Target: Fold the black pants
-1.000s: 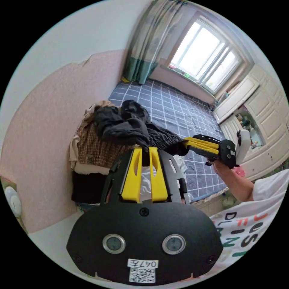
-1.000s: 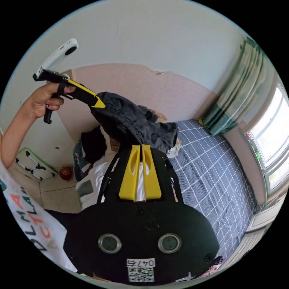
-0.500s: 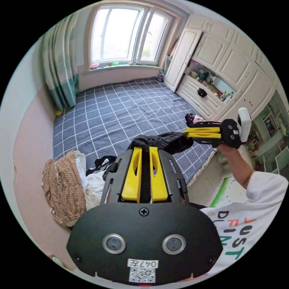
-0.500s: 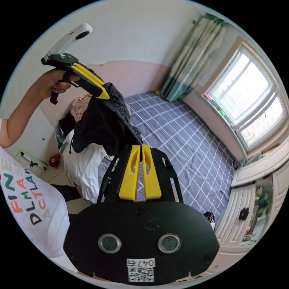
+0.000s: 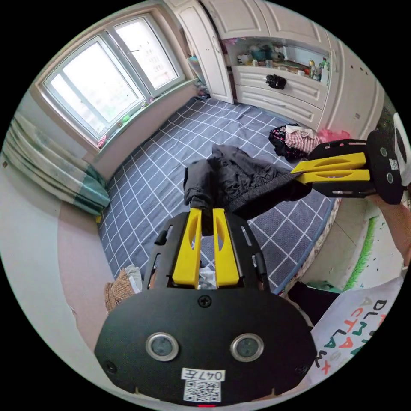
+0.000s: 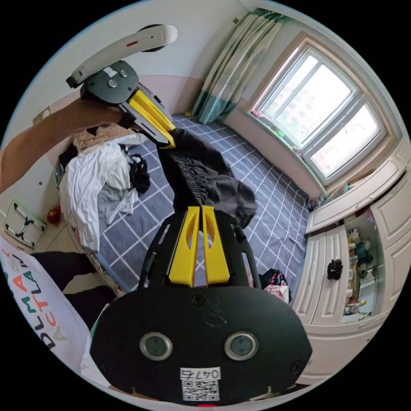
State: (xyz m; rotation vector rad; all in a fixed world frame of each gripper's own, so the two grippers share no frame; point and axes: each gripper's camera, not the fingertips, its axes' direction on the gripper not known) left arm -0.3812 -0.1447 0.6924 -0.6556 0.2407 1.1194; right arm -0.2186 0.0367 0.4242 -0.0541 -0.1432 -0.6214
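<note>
The black pants [image 5: 239,182] hang bunched in the air above the grid-patterned blue bed cover [image 5: 171,141], held by their elastic waistband. My left gripper [image 5: 206,210] is shut on one end of the waistband. My right gripper [image 5: 295,173] comes in from the right and is shut on the other end. In the right gripper view the pants [image 6: 201,180] stretch from my right gripper [image 6: 200,208] up to the left gripper [image 6: 169,143], with loose cloth sagging to the right.
A pile of white, black and checked clothes [image 6: 102,171] lies at the bed's near corner. More clothes [image 5: 295,139] sit by the white cupboards [image 5: 274,85]. A window [image 6: 321,115] and a green curtain [image 6: 227,72] line the far side. A person's printed white shirt [image 5: 359,317] is close by.
Both hands have swung the pants away from the clothes pile and the pink wall toward the open bed. The waistband is now pulled straighter between the grippers.
</note>
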